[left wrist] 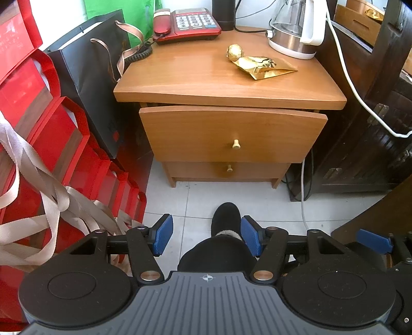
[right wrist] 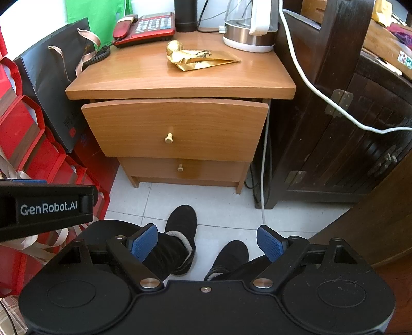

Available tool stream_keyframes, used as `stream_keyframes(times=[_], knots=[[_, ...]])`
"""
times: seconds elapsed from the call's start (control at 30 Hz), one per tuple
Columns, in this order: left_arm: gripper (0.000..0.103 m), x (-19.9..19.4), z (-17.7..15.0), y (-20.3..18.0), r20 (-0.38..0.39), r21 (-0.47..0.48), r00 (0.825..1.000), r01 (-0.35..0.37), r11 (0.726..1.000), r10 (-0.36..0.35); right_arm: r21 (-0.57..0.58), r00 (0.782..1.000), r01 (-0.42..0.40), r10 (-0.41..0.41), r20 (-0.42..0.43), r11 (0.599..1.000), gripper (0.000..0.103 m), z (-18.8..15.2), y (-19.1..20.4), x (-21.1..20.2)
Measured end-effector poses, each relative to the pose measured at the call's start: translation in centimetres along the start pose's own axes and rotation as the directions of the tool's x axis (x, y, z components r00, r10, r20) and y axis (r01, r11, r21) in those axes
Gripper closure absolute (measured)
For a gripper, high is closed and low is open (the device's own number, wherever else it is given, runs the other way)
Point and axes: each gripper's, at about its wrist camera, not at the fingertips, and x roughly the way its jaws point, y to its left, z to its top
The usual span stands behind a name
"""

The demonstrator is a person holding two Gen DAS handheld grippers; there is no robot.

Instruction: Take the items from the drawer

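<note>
While both claws hang above the tiled floor [left wrist: 247, 203], the left claw [left wrist: 207, 237] stands with its blue pads wide apart and nothing between them but the person's black boot [left wrist: 226, 219] on the floor below; the right claw [right wrist: 208, 243] is likewise spread wide and grips nothing. Ahead of and above both claws stands the wooden nightstand [left wrist: 229, 80]. Its upper drawer [left wrist: 231, 131] sits pulled out slightly from under the top, its pale knob [left wrist: 236, 144] well ahead of the left claw and untouched. A lower drawer [left wrist: 228, 170] sits beneath it. On the top, far ahead, lie a gold foil ball [left wrist: 235, 51] touching a gold foil packet [left wrist: 265, 67], beside a red telephone [left wrist: 188, 23] and a kettle [left wrist: 296, 31]. Left of the left claw stand red bags [left wrist: 38, 128].
</note>
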Motion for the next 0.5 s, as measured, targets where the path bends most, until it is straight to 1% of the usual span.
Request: stream_keyframes(times=[0.13,0.4,0.5], knots=[[0.041,-0.15,-0.1,-0.05,0.004,0.001,1.0,-0.005,1.0,0.005,0.004,1.0,-0.002,0.002,0.001,1.0,0.02,0.01,-0.04,0.0],[0.041,0.02,-0.12,-0.03,-0.011,0.005,1.0,0.012,1.0,-0.012,0.005,1.0,-0.004,0.004,0.0,1.0,0.02,0.07,-0.11,0.08],[0.041,-0.09,-0.15,-0.03,-0.006,0.009,1.0,0.013,1.0,-0.013,0.004,1.0,-0.004,0.004,0.001,1.0,0.02,0.08,-0.04,0.01]])
